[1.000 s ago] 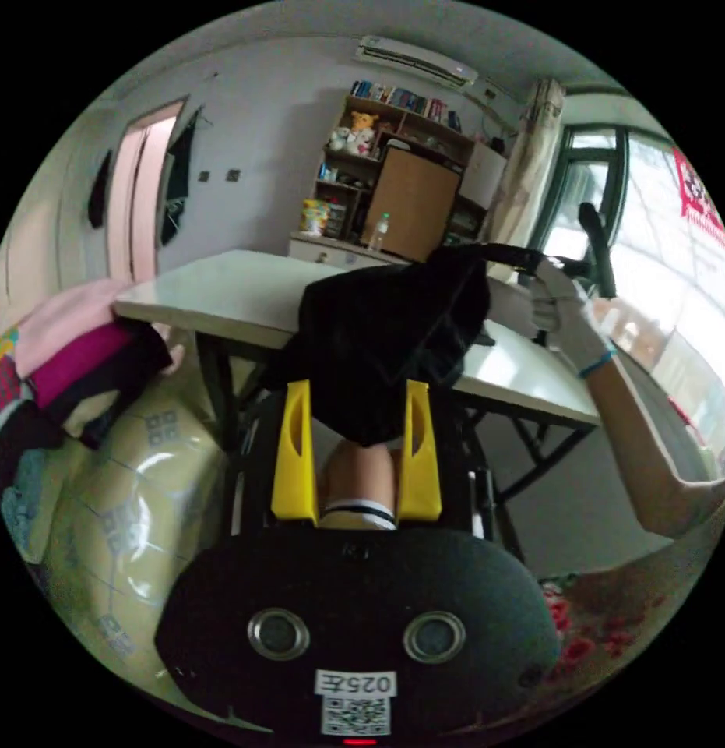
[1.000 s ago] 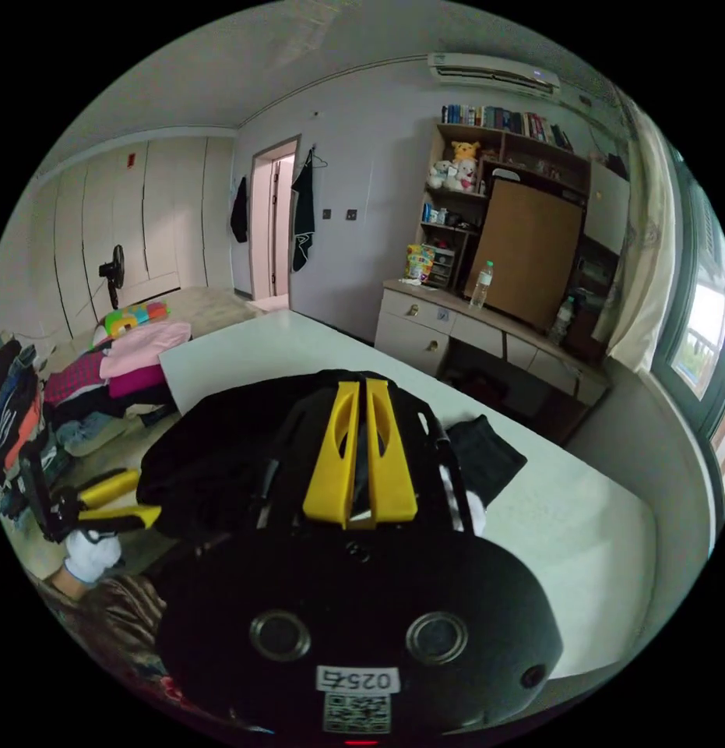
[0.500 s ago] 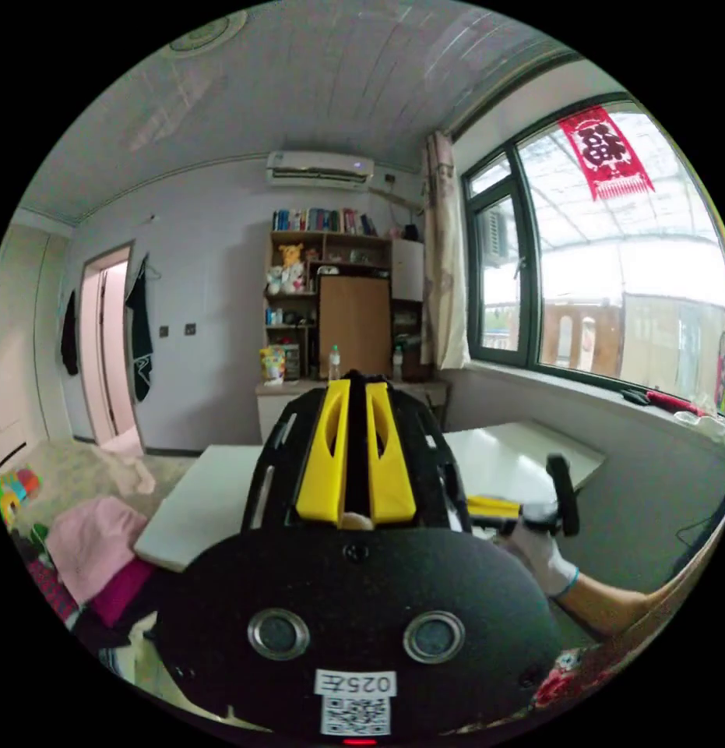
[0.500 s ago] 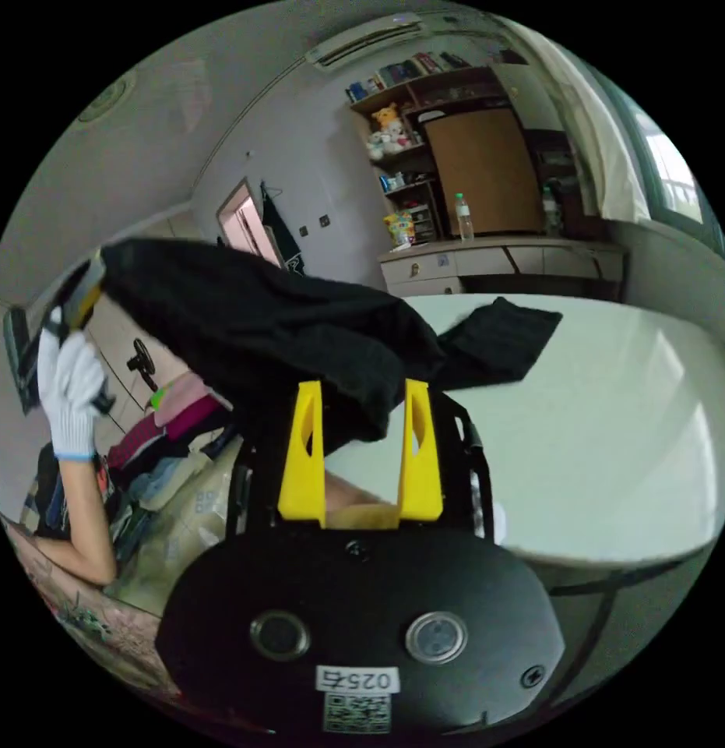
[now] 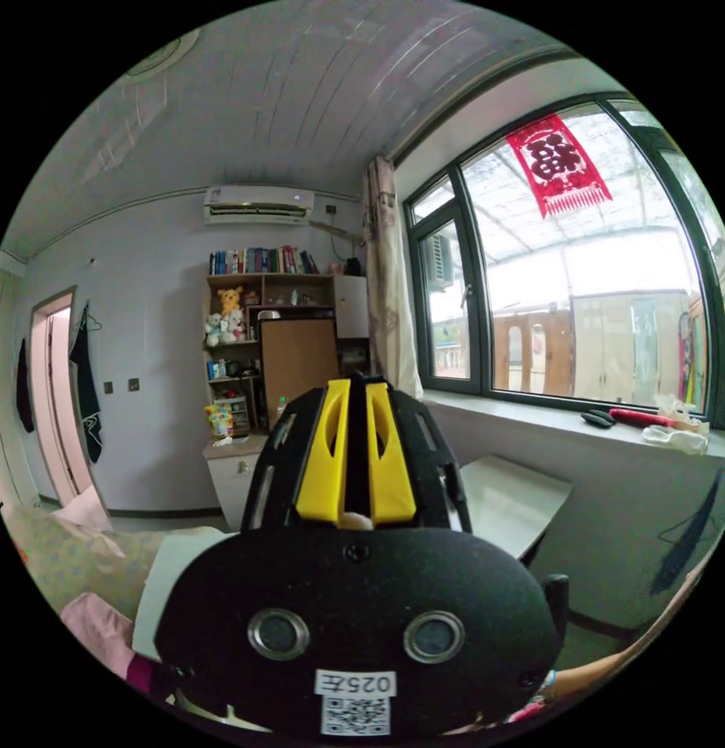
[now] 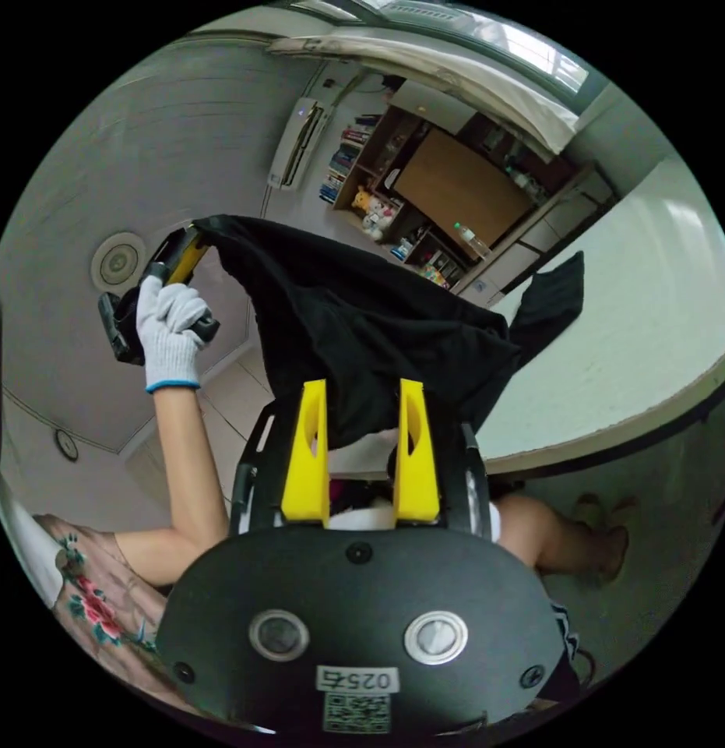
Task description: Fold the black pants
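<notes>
Room of a home: pale walls, wooden bookshelf (image 5: 288, 312), large window (image 5: 580, 312), white rectangular worktop (image 6: 635, 335).

Left tool (image 5: 355, 436): in its own view the yellow jaws stand pressed together with only a thin dark slit between; no cloth can be made out in the slit there. In the right gripper view this tool (image 6: 187, 253), held high in a white-gloved hand (image 6: 169, 327), pinches one edge of the black fabric pants (image 6: 354, 327).

Right tool (image 6: 360, 444): jaws parted, the hanging cloth draped in front of them and between the tips; not clamped.

Pants: lifted in the air, stretched from the left tool down toward the right tool, with one dark end (image 6: 553, 300) trailing onto the worktop.

Progress, judged: early. No fold made; garment bunched and sagging, not spread flat. Left: second grip, lay out, fold.
</notes>
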`<state>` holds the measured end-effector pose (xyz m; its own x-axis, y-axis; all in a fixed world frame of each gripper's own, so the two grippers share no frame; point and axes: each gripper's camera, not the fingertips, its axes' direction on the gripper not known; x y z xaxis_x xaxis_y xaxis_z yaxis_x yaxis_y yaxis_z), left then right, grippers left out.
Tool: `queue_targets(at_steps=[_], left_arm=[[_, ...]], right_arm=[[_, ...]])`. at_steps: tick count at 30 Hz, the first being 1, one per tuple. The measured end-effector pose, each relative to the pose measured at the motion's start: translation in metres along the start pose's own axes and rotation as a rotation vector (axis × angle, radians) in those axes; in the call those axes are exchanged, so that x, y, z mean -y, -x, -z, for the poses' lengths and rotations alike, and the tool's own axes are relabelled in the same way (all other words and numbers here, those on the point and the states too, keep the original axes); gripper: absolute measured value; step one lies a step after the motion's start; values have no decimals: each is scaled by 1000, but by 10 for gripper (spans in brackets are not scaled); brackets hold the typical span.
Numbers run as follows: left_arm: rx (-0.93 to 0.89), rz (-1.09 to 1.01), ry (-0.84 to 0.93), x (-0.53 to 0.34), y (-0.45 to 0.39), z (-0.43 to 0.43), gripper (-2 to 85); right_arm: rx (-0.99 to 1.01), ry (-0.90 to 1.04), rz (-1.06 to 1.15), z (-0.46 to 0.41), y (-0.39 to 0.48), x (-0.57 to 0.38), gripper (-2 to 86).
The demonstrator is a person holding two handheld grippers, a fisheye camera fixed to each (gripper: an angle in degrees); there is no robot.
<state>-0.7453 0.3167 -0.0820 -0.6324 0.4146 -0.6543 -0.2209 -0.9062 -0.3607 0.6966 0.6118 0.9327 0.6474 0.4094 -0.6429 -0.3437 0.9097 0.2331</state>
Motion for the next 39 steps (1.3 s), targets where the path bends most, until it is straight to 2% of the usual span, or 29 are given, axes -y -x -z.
queue_targets(at_steps=[3, 6, 11, 14, 17, 19, 23, 25, 28, 30, 33, 35, 39], left_arm=[[-89, -4, -16, 6, -9, 9, -6], [-95, -43, -45, 19, -17, 22, -7], [-208, -50, -14, 38, -13, 21, -7], [-199, -54, -31, 45, -8, 12, -7], [-260, -22, -27, 55, 6, -11, -7], [-350, 15, 8, 66, 18, -45, -7], [-467, 51, 19, 81, 22, -88, -8], [-597, 63, 17, 94, 17, -103, -8], [-759, 41, -44, 114, 8, -98, -9], [-885, 46, -79, 121, 8, -92, -9], [-1064, 123, -91, 121, 18, -92, -9], [-1089, 207, -80, 112, 33, -98, -9], [-1071, 476, 46, 47, 78, -126, -9]], right_arm=[[-92, 18, 72, -2, 21, 10, 83], [-235, 143, 215, -21, 32, 8, 78], [-149, 266, 261, -11, 51, 9, 29], [-152, 367, 407, -7, 76, 23, 2], [-522, 365, 672, 4, 96, 59, -4], [-948, 336, 890, 9, 98, 120, -6], [-1207, 381, 785, 30, 113, 275, -7], [-1493, 266, 854, 30, 170, 361, -8], [-1673, 85, 948, 1, 266, 434, -8], [-1649, 0, 984, -32, 313, 458, -8], [-1510, 11, 1021, -112, 345, 469, -8], [-1430, 97, 1044, -170, 333, 461, -8], [-1127, 336, 1054, -292, 253, 402, -8]])
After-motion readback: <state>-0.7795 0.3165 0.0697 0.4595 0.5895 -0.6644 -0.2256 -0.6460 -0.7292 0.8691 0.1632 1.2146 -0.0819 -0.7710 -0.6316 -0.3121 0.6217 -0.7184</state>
